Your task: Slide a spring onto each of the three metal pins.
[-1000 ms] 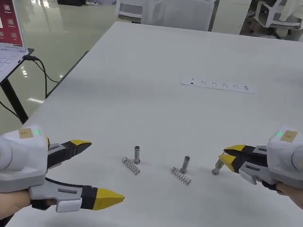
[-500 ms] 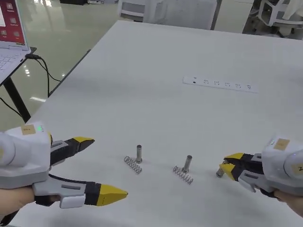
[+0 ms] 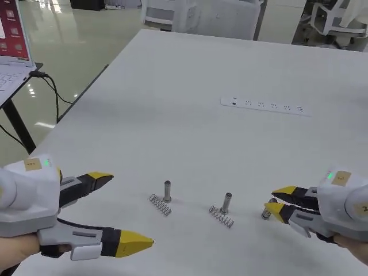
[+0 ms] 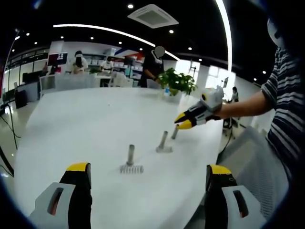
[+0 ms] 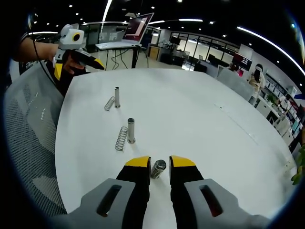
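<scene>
A white table (image 3: 190,75) stands in a bright open office, with a laptop (image 3: 8,46) on a stand off its left edge and a white power strip (image 3: 265,106) lying flat toward the far right. All 3 pins stand in a row near the near edge.

The left claw (image 3: 118,210) hovers over the near-left corner, its jaws wide apart and holding nothing, well to the left of the pins. The left pin (image 3: 167,190) stands upright and bare, and the left spring (image 3: 160,204) lies flat on the table just beside its foot. The middle pin (image 3: 227,202) is the same: upright and bare, with the middle spring (image 3: 221,217) lying at its base.

The right pin (image 3: 267,209) looks done. In the right gripper view, coils of the right spring (image 5: 155,170) wrap its shaft below the round head. The right claw (image 3: 280,201) sits at this pin with its jaws narrow, 1 tip on each side of it. I see no tip pressing on it.

By my reading, 1 of 3 pins is finished. 2 springs remain to be lifted and slid on, at the left and middle pins.
</scene>
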Tool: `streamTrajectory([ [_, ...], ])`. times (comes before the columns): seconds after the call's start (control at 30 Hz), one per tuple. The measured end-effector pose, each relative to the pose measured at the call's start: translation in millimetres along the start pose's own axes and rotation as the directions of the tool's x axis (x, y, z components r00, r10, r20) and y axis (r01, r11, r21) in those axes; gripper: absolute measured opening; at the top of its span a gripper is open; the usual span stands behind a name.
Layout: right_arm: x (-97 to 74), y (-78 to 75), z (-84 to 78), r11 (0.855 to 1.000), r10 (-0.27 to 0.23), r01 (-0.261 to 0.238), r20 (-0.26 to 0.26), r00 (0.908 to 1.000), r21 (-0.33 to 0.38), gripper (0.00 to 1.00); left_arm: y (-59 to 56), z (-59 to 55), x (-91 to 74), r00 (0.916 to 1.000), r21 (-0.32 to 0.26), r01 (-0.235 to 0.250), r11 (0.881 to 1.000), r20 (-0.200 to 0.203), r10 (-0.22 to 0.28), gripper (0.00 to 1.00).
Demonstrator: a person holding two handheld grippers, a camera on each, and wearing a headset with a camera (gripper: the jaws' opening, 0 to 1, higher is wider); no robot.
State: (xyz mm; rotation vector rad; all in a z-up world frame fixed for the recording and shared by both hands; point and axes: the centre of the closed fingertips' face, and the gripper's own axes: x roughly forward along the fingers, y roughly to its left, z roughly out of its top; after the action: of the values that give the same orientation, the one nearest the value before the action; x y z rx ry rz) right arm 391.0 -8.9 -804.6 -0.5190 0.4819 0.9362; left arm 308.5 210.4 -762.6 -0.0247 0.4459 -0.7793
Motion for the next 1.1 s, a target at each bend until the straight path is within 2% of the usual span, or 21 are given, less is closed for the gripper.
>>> streamTrajectory([
  [0.23,-12.4,4.7,13.6,1.0,-0.004,0.003,0.039,0.9992,0.019,0.13,-0.1,2.2,-1.0,1.0,0.002,-0.003,1.0,0.002,0.003,0.97],
  [0.57,-25.0,24.1,26.3,0.999,0.014,-0.018,0.092,0.9957,0.043,0.12,-2.8,1.6,-1.6,1.0,0.003,0.0,1.0,-0.004,0.0,0.97],
  [1.1,-24.4,46.6,14.4,0.995,0.052,-0.058,0.073,0.9959,0.076,0.12,-4.4,-2.0,-3.2,0.9999,-0.001,-0.003,1.0,-0.012,0.003,0.96],
])
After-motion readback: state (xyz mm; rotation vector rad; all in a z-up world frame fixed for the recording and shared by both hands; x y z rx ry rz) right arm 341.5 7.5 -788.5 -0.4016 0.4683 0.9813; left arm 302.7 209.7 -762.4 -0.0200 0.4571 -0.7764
